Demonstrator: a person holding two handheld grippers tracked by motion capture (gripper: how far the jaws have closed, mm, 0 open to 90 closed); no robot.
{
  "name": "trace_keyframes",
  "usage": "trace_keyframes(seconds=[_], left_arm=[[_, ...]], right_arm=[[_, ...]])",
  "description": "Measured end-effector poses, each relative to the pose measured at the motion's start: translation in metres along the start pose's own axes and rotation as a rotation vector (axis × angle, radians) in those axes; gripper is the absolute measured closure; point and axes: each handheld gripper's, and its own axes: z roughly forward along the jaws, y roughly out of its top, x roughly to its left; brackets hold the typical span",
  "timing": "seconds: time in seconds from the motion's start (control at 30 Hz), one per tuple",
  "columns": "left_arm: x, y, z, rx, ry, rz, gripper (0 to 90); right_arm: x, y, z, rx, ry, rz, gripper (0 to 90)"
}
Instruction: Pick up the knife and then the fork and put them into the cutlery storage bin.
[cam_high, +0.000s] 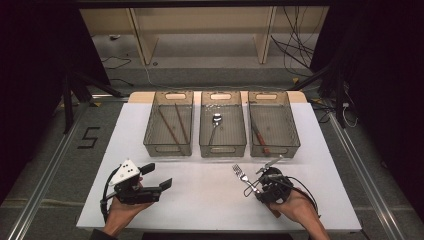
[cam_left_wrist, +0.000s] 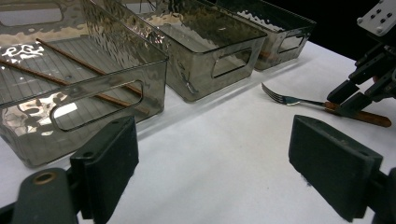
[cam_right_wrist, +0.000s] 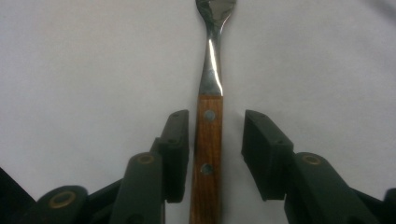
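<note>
A: Where do we stand with the fork (cam_high: 244, 177)?

B: It lies flat on the white table (cam_high: 200, 195), in front of the middle bin (cam_high: 222, 131) and the right bin (cam_high: 273, 129), tines toward the bins. Our right gripper (cam_high: 256, 186) is down over its wooden handle.

A: Do we have it clamped?

B: Not as far as we can see. In the right gripper view the fork (cam_right_wrist: 208, 140) runs straight up between the two black jaws. The left pad sits just beside the handle, maybe touching it; the right pad stands clearly apart, with bare table between. So the right gripper (cam_right_wrist: 215, 154) is straddling the handle, part spread, not pressing on it.

A: And our left gripper (cam_high: 156, 176)?

B: Released and holding nothing. It rests in our left hand (cam_high: 120, 212) near the front left part of the table, well apart from the fork. In the left gripper view its jaws stand wide, with only white table between them, and we see the fork (cam_left_wrist: 289, 99) farther off with the right gripper (cam_left_wrist: 348, 98) at its handle.

A: What do we see in the bins?

B: The left bin (cam_high: 169, 130) holds two chopsticks (cam_high: 175, 125), the middle one a spoon (cam_high: 215, 125), the right one a knife (cam_high: 259, 136) with a reddish handle.
</note>
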Motion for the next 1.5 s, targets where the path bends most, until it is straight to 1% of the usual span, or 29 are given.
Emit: trace_keyframes(seconds=[0.1, 0.23, 0.3, 0.5, 0.67, 0.73, 0.77, 0.83, 0.97, 1.13, 1.4, 1.5], left_arm=[[0.000, 0.000, 0.000, -0.002, 0.001, 0.000, 15.6], [0.000, 0.000, 0.000, -0.003, 0.002, 0.000, 15.6], [0.000, 0.000, -0.001, -0.003, 0.000, -0.001, 15.6], [-0.001, 0.000, 0.000, -0.002, -0.002, 0.000, 15.6], [0.000, 0.000, 0.000, -0.003, -0.001, -0.002, 15.6], [0.000, 0.000, 0.000, -0.002, 0.000, -0.002, 15.6], [0.000, 0.000, 0.000, -0.002, 0.000, -0.002, 15.6], [0.000, 0.000, 0.000, -0.001, 0.000, -0.001, 15.6], [0.000, 0.000, 0.000, -0.001, 0.001, -0.002, 15.6], [0.000, 0.000, 0.000, -0.004, 0.007, -0.003, 15.6], [0.002, 0.000, -0.001, -0.004, 0.010, -0.008, 15.6], [0.002, 0.000, -0.001, -0.006, 0.011, -0.009, 15.6]], right_arm=[[0.001, 0.001, 0.002, 0.012, 0.001, -0.007, 65.9], [0.003, 0.002, 0.003, 0.022, -0.025, -0.017, 69.8], [0.004, 0.003, 0.003, 0.029, -0.035, -0.014, 70.9], [0.005, 0.006, 0.004, 0.046, -0.044, -0.016, 76.1], [0.003, 0.007, 0.004, 0.046, -0.036, -0.016, 77.3], [0.001, 0.006, 0.003, 0.037, -0.020, -0.011, 77.5], [0.000, 0.005, 0.002, 0.030, -0.003, -0.011, 77.5], [-0.001, 0.005, 0.000, 0.027, -0.002, -0.013, 77.6], [-0.001, 0.006, -0.007, -0.009, 0.022, -0.022, 77.7], [-0.004, 0.007, -0.019, -0.056, 0.056, -0.013, 77.7], [-0.018, 0.017, -0.040, -0.151, 0.065, 0.009, 77.7], [-0.025, 0.025, -0.048, -0.196, 0.053, 0.022, 77.7]])
